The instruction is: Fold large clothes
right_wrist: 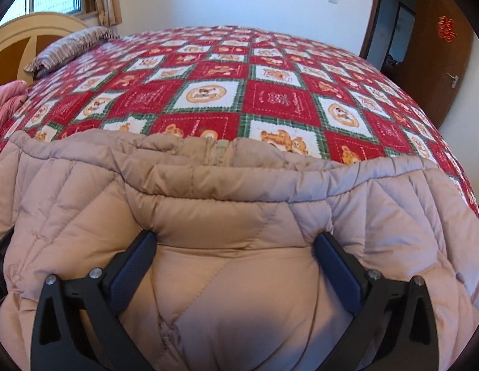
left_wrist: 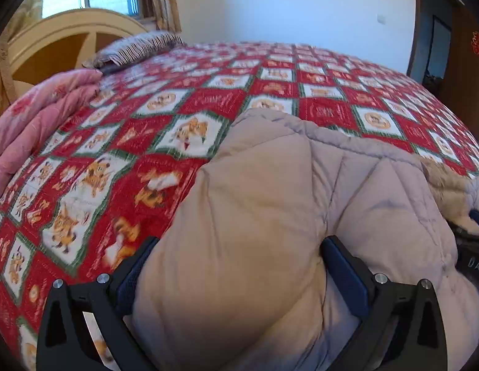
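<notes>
- The bed (right_wrist: 270, 99), under its red, white and green patchwork cover, fills both views; a striped pillow (left_wrist: 140, 48) and a pink quilt (left_wrist: 38, 117) sit near the headboard.
- The beige padded coat (right_wrist: 208, 210) lies on the near part of the bed, its stitched top edge facing the far wall and a fur trim (left_wrist: 446, 185) showing at the right of the left view.
- We hold the left gripper (left_wrist: 239, 247) with its jaws spread wide around a thick bulge of the coat; the padding fills the gap and touches both blue pads, but whether they squeeze it we cannot tell.
- We hold the right gripper (right_wrist: 236, 244) at its widest over another puffed panel; the filling swells up between the pads, and we see no pinch in the fabric.
- We judge the fold to be partly made: the coat already looks doubled into a bulky bundle, with layers stacked along the top edge.
- What seems left is to flatten the bundle, square its edges and perhaps fold it once more.
</notes>
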Tool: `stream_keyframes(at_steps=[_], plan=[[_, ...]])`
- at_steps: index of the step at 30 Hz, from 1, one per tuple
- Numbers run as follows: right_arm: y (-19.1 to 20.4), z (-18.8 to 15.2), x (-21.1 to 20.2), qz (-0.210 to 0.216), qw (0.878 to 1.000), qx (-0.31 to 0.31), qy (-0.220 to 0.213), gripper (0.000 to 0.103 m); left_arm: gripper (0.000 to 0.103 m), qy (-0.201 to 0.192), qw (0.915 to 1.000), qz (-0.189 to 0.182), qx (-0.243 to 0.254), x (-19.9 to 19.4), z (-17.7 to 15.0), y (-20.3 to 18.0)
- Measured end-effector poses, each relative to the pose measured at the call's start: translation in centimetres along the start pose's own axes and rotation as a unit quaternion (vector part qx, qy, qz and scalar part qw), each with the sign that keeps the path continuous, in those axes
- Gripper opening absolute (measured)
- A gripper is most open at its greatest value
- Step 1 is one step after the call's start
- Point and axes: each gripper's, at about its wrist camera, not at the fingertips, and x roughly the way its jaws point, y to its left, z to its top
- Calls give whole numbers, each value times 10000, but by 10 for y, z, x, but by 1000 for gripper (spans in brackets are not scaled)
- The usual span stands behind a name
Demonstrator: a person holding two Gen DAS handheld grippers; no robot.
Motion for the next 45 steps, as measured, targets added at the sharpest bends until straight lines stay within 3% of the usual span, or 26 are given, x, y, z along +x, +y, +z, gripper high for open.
stream_keyframes(at_steps=[2, 4, 6, 8, 10, 13, 18, 22, 25, 27, 29, 30, 37, 45], plan=[[-6, -1, -17, 32, 10000, 9, 15, 94, 102, -171, 9996, -102, -217, -32, -12, 19], [-13, -15, -44, 18, 9998, 124, -151, 94, 102, -336, 9990, -91, -291, -54, -28, 30], [-11, -35, -58, -201, 9997, -8, -134, 99, 102, -253, 9992, -18, -315, -63, -50, 38], [-6, -52, -55, -405, 9989, -175, -145, 100, 102, -20, 9994, -41, -341, -59, -73, 41], [-4, -59, -50, -477, 9985, -158, -229, 101, 102, -42, 9989, -117, -442, -59, -85, 43], [1, -56, -37, -584, 9976, -321, -204, 103, 102, 17, 9970, -241, -737, -61, -93, 48], [-3, -49, -33, -534, 9980, -347, -36, 103, 102, 159, 9955, -100, -926, -69, -102, 53], [-12, -63, -82, -305, 9993, -212, -100, 102, 102, 99, 9925, -292, -1184, -84, -121, 69], [-10, -97, -125, -279, 9979, -300, -494, 103, 102, -87, 9899, -474, -1335, -87, -130, 70], [-5, -123, -125, -366, 9972, -460, -470, 103, 101, -154, 9893, -638, -1305, -88, -129, 63], [-3, -137, -111, -298, 9976, -478, -410, 103, 94, -176, 9858, -993, -1343, -90, -127, 56], [-3, -142, -106, -307, 9969, -486, -538, 103, 92, -226, 9862, -993, -1307, -92, -125, 52], [2, -137, -93, -380, 9966, -514, -517, 103, 31, -498, 9777, -1536, -1340, -108, -115, 45], [3, -139, -95, -439, 9964, -504, -513, 103, 16, -874, 9672, -1965, -1351, -147, -108, 54]])
